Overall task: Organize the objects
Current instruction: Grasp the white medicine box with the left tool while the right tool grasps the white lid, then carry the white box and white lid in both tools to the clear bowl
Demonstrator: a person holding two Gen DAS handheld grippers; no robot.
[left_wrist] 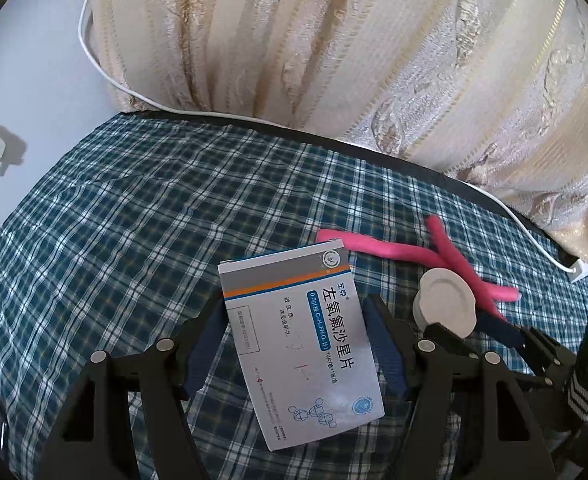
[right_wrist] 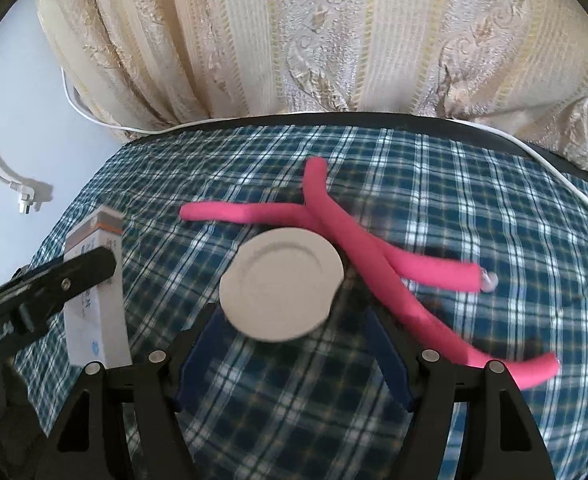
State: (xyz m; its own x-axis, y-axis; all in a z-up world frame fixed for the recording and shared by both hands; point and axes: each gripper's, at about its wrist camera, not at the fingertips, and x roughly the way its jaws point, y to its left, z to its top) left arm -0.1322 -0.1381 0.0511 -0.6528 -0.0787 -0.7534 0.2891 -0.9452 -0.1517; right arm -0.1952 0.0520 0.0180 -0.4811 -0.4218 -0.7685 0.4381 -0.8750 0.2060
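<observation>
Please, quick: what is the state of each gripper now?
Left gripper: closed on the medicine box.
Right gripper: holding the white round container.

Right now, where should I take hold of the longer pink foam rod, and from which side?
Grip the longer pink foam rod on its near stretch, past its crossing with the shorter rod and clear of the white round piece. Come from above, claw straddling its narrow width: it lies flat on the plaid cloth.

A grey-white cardboard medicine box [left_wrist: 300,344] is lifted off the plaid cloth, a round white lid-topped jar [right_wrist: 281,283] at its three o'clock, two crossed pink foam rods [right_wrist: 358,248] beyond at one.
</observation>
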